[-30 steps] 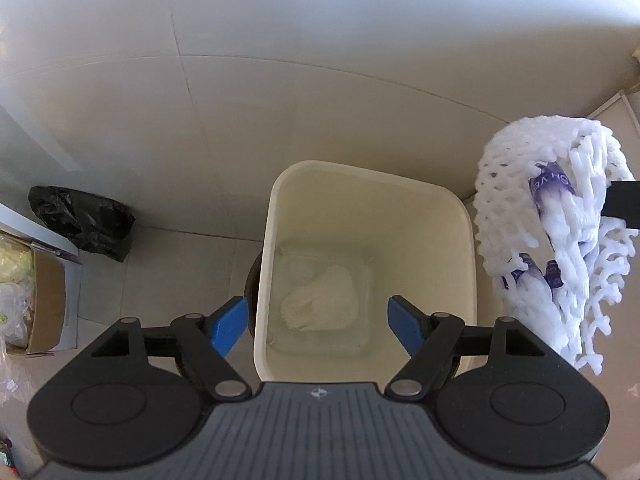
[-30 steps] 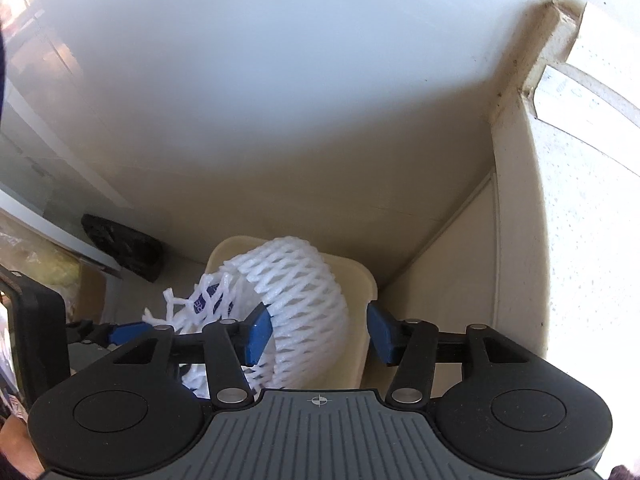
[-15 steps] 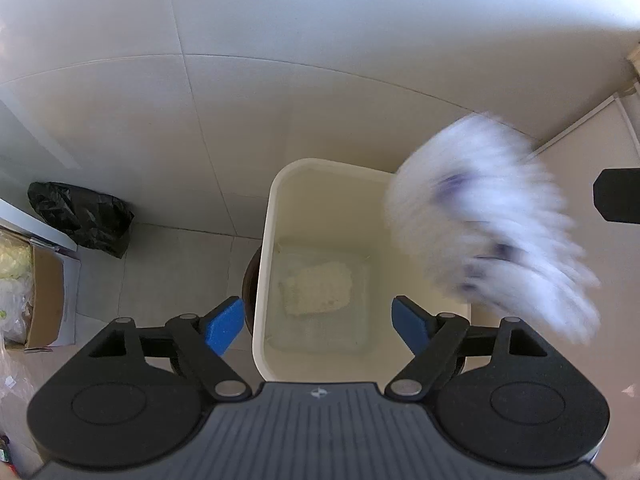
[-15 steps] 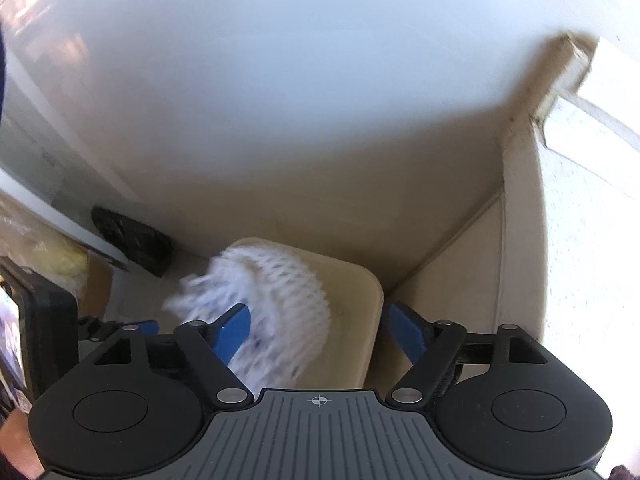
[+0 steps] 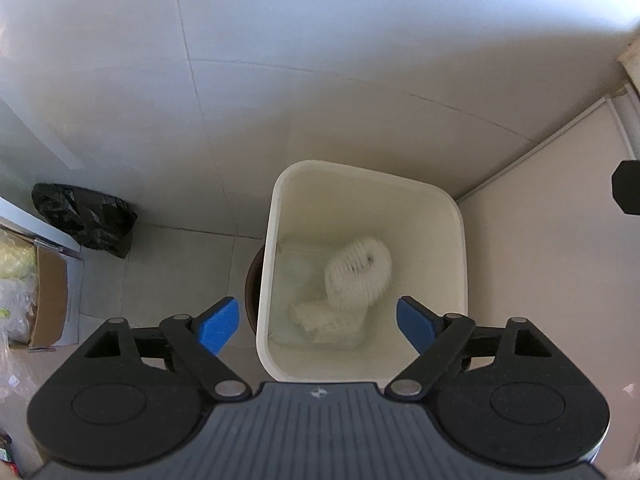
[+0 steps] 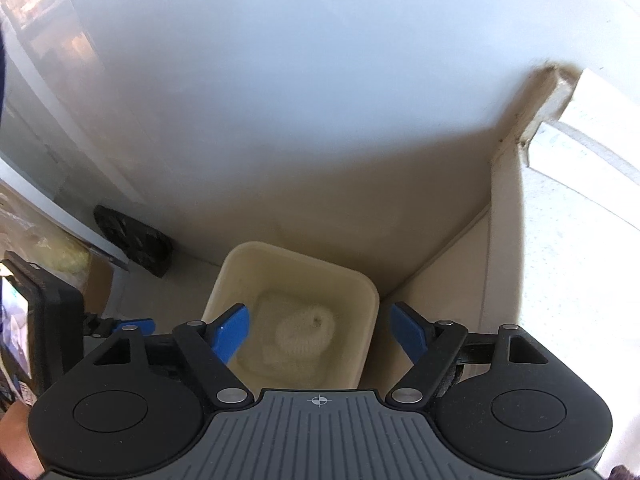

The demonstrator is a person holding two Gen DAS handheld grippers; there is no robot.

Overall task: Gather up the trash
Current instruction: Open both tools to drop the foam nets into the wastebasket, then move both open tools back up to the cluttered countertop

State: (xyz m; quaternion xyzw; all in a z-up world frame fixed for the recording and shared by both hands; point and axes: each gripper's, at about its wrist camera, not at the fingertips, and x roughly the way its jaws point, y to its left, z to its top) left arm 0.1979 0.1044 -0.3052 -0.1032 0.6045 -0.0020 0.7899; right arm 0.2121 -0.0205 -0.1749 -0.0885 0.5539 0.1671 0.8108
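Note:
A cream square trash bin [image 5: 460,240] stands on the floor against the wall; it also shows in the right wrist view [image 6: 370,312]. A white foam fruit net [image 5: 358,272] lies inside it on top of another white net [image 5: 320,324], seen too in the right wrist view [image 6: 306,332]. My left gripper [image 5: 318,324] is open and empty above the bin's near side. My right gripper [image 6: 320,334] is open and empty above the bin. The right gripper's black edge [image 5: 628,192] shows at the far right of the left wrist view.
A black plastic bag [image 5: 86,218] lies on the floor by the wall, left of the bin. A cardboard box [image 5: 48,300] with plastic wrapping stands at the far left. A wall corner and a white ledge [image 6: 560,92] rise to the right.
My right gripper opened and let go of the foam net. The net fell into the bin and now lies on the other net. Both grippers stayed above the bin.

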